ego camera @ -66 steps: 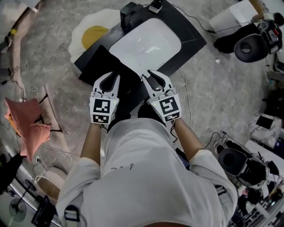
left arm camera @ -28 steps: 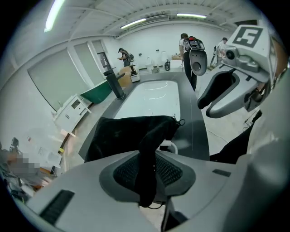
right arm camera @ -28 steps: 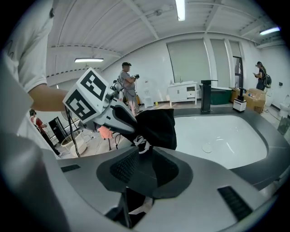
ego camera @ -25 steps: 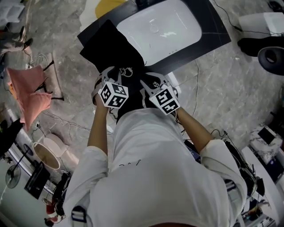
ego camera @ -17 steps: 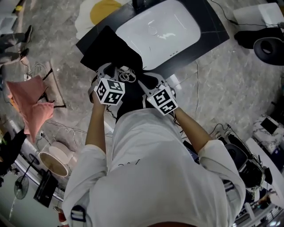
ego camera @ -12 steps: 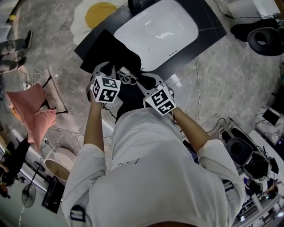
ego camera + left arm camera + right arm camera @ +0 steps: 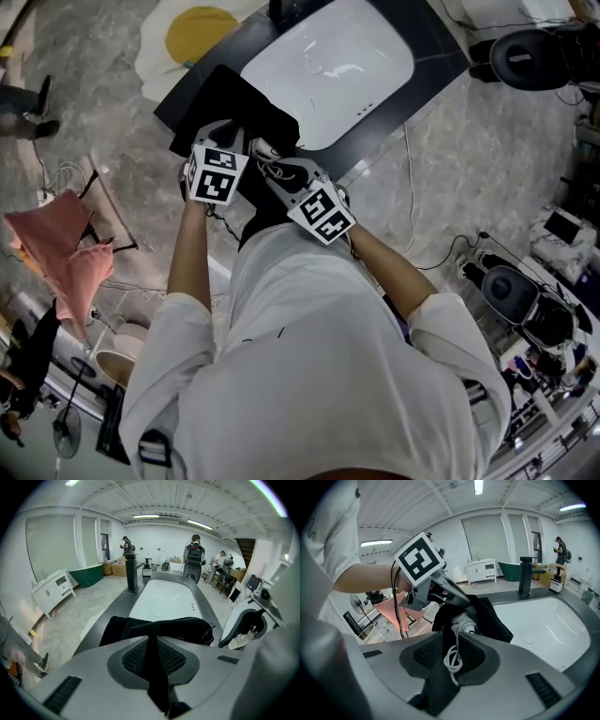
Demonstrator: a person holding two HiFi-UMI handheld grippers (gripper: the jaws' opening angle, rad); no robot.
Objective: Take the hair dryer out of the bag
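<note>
most of the hair dryer hidden inside the black bag

Grey marble floor, white bathtub, ceiling strip lights.

Open-plan test laboratory staged as a bathroom: a white bathtub in a black surround at 12 o'clock, loose cables on the stone floor at 3 o'clock, ceiling strip lights, and electronic gear at 4 o'clock.
</note>
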